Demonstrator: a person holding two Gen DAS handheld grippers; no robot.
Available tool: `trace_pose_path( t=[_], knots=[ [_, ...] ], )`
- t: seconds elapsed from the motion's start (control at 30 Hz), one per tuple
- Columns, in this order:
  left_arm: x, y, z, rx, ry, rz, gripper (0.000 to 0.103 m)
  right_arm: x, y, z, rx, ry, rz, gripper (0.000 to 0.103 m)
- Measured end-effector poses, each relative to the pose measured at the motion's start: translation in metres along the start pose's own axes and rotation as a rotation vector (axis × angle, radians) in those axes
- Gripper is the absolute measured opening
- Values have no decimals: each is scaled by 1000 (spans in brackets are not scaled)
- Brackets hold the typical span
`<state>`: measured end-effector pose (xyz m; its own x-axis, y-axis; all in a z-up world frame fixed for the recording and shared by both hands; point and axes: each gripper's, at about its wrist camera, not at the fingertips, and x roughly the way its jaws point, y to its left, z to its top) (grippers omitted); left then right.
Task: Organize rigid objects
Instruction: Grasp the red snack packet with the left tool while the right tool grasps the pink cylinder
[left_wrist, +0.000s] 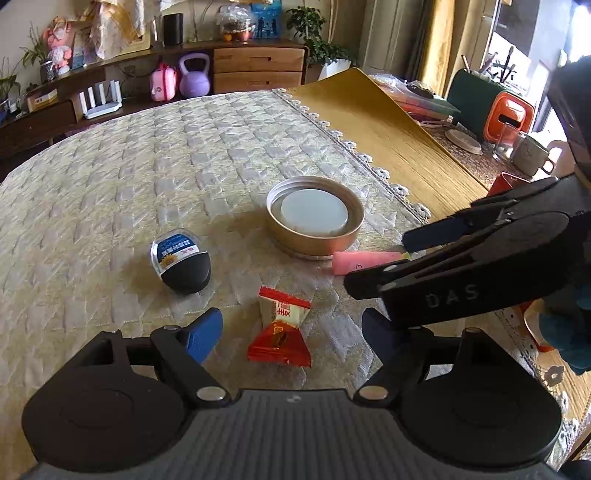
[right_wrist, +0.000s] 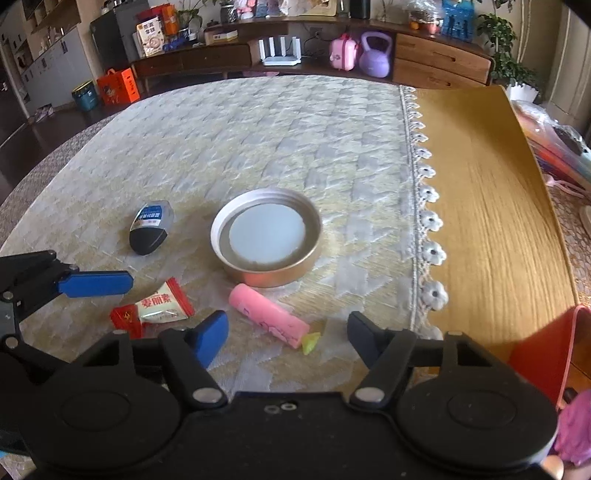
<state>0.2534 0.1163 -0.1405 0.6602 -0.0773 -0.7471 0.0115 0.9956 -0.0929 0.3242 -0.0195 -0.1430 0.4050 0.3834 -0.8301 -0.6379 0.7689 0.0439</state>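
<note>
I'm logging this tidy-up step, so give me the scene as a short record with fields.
surface: quilted cloth
tin: gold lid-like dish, centre, white disc inside
pink tube: lying just in front of the tin
candy: red-white wrapper
egg case: left of the tin
left gripper: jaws open around the candy
right gripper: jaws open around the tube

Tube (right_wrist: 267, 315) lies before the lid (right_wrist: 265, 237); candy (right_wrist: 157, 308) left, apparently apart.

On your table (right_wrist: 258, 140) you have: one round metal lid (right_wrist: 266, 238), one pink tube (right_wrist: 267, 319), one wrapped candy (right_wrist: 155, 308), one small black-capped container (right_wrist: 149, 232).
</note>
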Motion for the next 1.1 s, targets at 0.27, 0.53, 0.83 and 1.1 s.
trace_pose_path(
  t=[0.27, 0.53, 0.83, 1.1],
  knots=[
    [2, -3, -1, 34, -15, -15, 67, 5, 8, 4, -62, -5, -21, 56],
    [-3, -3, -3, 47, -16, -44, 40, 1, 19, 2, -124, -3, -14, 29],
    [-6, -6, -4, 50, 4, -36, 25, -5, 25, -5, -128, 3, -22, 14],
    [-17, -10, -10, 17, 18, -39, 24, -26, 13, -25, -5, -8, -35, 14]
  ],
)
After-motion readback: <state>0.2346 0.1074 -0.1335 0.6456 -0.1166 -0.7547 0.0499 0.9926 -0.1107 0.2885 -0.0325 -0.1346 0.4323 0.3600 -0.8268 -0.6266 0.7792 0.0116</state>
